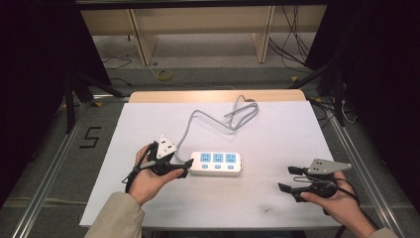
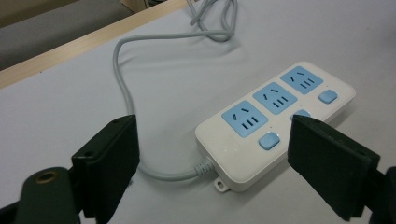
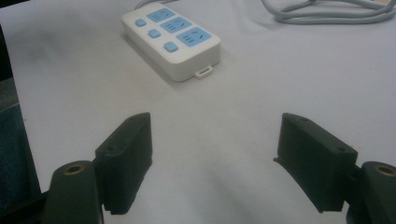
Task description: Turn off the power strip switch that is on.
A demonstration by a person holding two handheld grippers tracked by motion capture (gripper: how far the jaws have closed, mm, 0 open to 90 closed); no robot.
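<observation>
A white power strip [image 1: 217,163] with three blue sockets and three blue buttons lies mid-table, and its grey cable [image 1: 198,119] loops toward the back edge. My left gripper [image 1: 185,167] is open at the strip's cable end. In the left gripper view, the strip [image 2: 280,116] and cable [image 2: 121,70] lie just ahead of the spread jaws of that gripper [image 2: 211,122]. My right gripper [image 1: 286,178] is open and empty over bare table, well to the right of the strip. Its own view shows the strip [image 3: 173,39] far beyond this gripper [image 3: 215,119].
A white board [image 1: 148,129] covers the table, with a wooden edge [image 1: 213,95] at the back. Coiled cable [image 3: 322,14] lies near that edge. Metal rails run along both sides. Floor cables and a wooden shelf stand beyond the table.
</observation>
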